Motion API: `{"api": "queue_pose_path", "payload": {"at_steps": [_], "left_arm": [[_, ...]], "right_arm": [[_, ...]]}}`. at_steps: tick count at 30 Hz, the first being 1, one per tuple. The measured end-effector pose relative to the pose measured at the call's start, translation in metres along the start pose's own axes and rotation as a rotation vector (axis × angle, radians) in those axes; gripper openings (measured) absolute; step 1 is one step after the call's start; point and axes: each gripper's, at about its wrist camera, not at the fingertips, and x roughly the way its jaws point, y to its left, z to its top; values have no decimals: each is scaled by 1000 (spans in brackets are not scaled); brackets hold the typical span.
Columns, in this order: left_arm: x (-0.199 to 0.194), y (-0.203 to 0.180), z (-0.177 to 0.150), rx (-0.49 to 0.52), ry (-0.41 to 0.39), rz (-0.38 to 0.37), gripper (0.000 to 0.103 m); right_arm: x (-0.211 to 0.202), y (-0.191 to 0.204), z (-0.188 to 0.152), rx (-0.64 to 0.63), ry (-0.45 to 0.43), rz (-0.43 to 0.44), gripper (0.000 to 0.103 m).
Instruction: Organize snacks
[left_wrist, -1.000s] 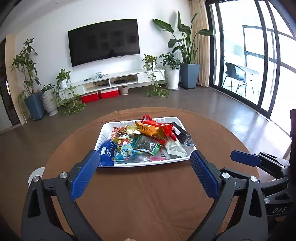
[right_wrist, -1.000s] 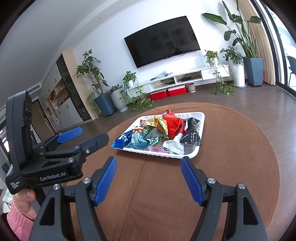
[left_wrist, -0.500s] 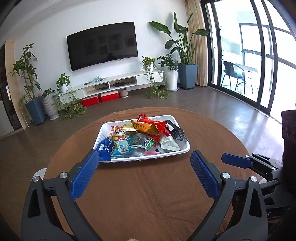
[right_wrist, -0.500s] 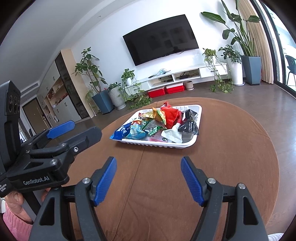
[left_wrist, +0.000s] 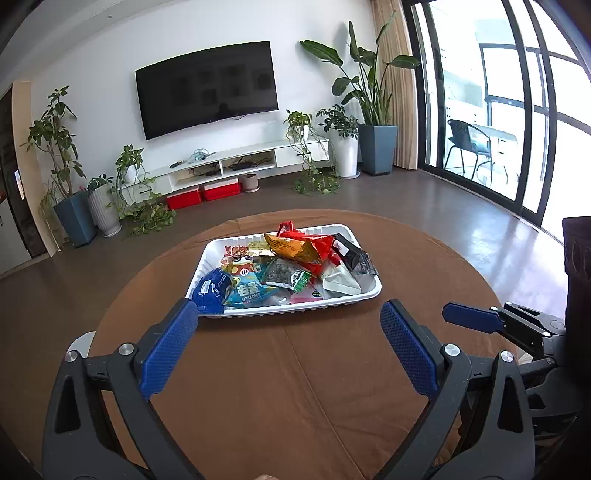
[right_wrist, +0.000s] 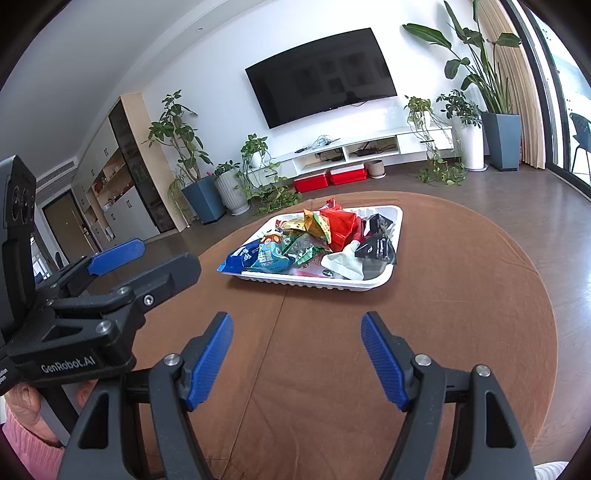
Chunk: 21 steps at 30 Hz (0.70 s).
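A white tray heaped with several snack packets sits on the round brown table; it also shows in the right wrist view. A red packet, a blue packet and a black packet lie in the pile. My left gripper is open and empty, over the table in front of the tray. My right gripper is open and empty, also short of the tray. The left gripper's body shows at the left of the right wrist view.
The table's near half is bare brown cloth. Beyond the table are a wall TV, a low white console, potted plants and glass doors at the right.
Both grippers have pulled back and up from the tray, which now looks smaller and farther off. Both stay open and empty.
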Motion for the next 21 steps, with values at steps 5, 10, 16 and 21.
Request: {"api": "queue_pose_path", "payload": {"at_steps": [5, 10, 16, 21], "left_arm": [[1, 0, -1, 4, 0, 3, 101], [2, 0, -2, 4, 0, 2, 101], [1, -2, -3, 8, -1, 8, 101], [0, -5, -4, 10, -13, 4, 102]], "right_arm": [[0, 0, 0, 0, 1, -2, 75], [0, 1, 0, -2, 1, 0, 75], [0, 1, 1, -2, 3, 1, 75], [0, 1, 0, -3, 2, 1, 75]]}}
